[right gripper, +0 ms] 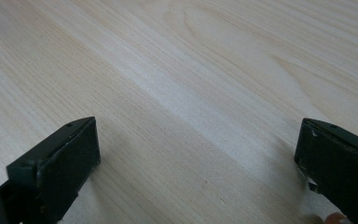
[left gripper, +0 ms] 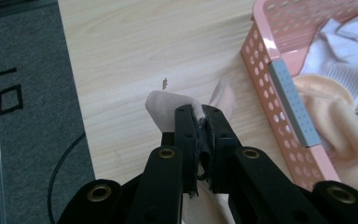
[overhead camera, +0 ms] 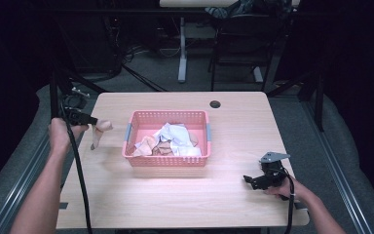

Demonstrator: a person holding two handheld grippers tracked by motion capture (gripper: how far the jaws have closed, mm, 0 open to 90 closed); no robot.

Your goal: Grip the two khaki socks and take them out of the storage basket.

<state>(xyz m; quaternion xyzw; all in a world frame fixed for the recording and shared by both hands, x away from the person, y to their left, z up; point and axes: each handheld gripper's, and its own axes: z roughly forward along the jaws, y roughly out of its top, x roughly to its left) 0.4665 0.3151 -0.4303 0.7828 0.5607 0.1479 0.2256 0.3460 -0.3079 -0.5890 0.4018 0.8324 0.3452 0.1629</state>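
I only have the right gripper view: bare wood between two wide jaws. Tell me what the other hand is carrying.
Observer: The left gripper is shut on a beige sock, pinched at a fold.
Operator: Tell me where that sock is over the table.
Observer: In the high view it hangs just left of the pink basket, outside the basket wall, over the table.
Operator: Report what is in the basket.
Observer: A heap of white and peach cloth; how many pieces there are I cannot tell.
Operator: Give me my own gripper's place.
Observer: The right gripper sits low at the near right of the table, jaws open, nothing between them.
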